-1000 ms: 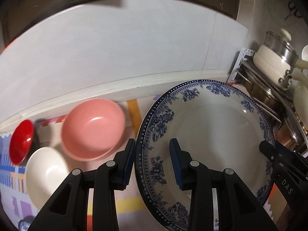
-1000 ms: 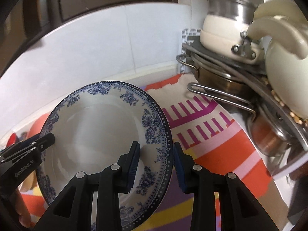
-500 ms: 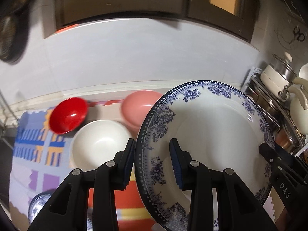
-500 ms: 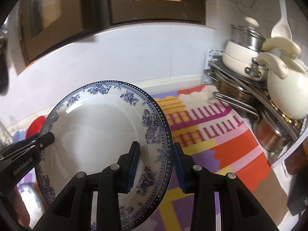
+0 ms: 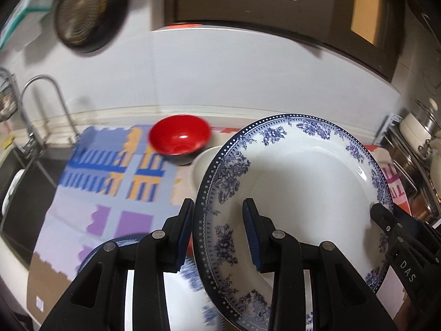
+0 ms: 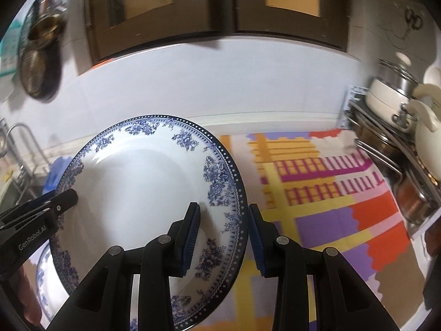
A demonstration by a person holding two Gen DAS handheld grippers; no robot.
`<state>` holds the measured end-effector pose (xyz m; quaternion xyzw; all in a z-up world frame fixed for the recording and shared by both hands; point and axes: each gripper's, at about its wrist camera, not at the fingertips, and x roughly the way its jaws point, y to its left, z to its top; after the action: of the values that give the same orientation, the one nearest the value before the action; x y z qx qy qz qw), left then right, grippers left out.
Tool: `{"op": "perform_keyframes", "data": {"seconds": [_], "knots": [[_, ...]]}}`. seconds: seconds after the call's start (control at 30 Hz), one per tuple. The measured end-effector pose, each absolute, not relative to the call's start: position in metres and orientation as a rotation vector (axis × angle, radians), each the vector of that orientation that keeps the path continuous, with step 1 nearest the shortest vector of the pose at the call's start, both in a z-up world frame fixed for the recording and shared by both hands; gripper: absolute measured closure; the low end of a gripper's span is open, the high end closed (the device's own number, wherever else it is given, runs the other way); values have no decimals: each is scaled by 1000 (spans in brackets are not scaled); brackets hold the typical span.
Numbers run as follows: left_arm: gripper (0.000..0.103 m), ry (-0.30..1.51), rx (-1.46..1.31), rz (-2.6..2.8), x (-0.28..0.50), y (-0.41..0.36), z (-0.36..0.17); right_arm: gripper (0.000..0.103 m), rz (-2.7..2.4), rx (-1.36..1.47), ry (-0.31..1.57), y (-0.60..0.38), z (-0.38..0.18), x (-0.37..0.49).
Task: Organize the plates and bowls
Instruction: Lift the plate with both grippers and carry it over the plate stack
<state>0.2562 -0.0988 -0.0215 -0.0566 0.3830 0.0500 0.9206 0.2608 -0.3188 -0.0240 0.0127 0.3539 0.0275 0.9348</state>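
Large round white ceramic plate with blue floral rim (image 5: 308,193), the reference item: held tilted above the counter, gripped on two opposite edges. Left gripper (image 5: 217,231): black fingers with blue ribbed pads, clamped on the plate's left rim, one pad behind the rim and one on the plate's face. Right gripper (image 6: 223,233): same build, clamped on the plate's right rim, one pad on the face and one behind the edge; its tip also shows at the plate's right edge in the left wrist view. Second blue-patterned white plate (image 5: 176,284): lying below the held plate and under the left gripper, blurred. Glossy red bowl with dark outside (image 5: 179,138): beyond the held plate's upper left, on the counter. Plain white bowl (image 5: 202,168): just beside the red bowl, partly hidden behind the held plate's left rim. Multicoloured patterned mat (image 6: 325,193): covering the counter under and to both sides of the plate. Cream lidded pot and metal cookware on a wire rack (image 6: 391,102): well to the plate's right. Steel tap (image 5: 41,104): far left of the plate.
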Motion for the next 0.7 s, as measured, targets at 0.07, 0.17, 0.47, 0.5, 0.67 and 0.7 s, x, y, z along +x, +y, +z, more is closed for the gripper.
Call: {"op": "perform_keyframes", "data": {"seconds": [0.07, 0.17, 0.47, 0.5, 0.67, 0.7], "knots": [[67, 786, -119, 127, 247, -88, -22, 67, 81, 20, 727, -308, -24, 258], [67, 789, -125, 150, 236, -75, -24, 67, 119, 8, 733, -291, -25, 251], [67, 797, -157, 229, 197, -31, -33, 67, 200, -34, 743, -247, -32, 232], [67, 801, -160, 239, 193, -26, -34, 67, 209, -40, 745, -242, -33, 230], [67, 825, -178, 284, 177, -6, -45, 67, 259, -61, 766, -219, -44, 221], [67, 831, -180, 292, 174, -3, -47, 67, 271, -69, 772, -213, -46, 219]]}}
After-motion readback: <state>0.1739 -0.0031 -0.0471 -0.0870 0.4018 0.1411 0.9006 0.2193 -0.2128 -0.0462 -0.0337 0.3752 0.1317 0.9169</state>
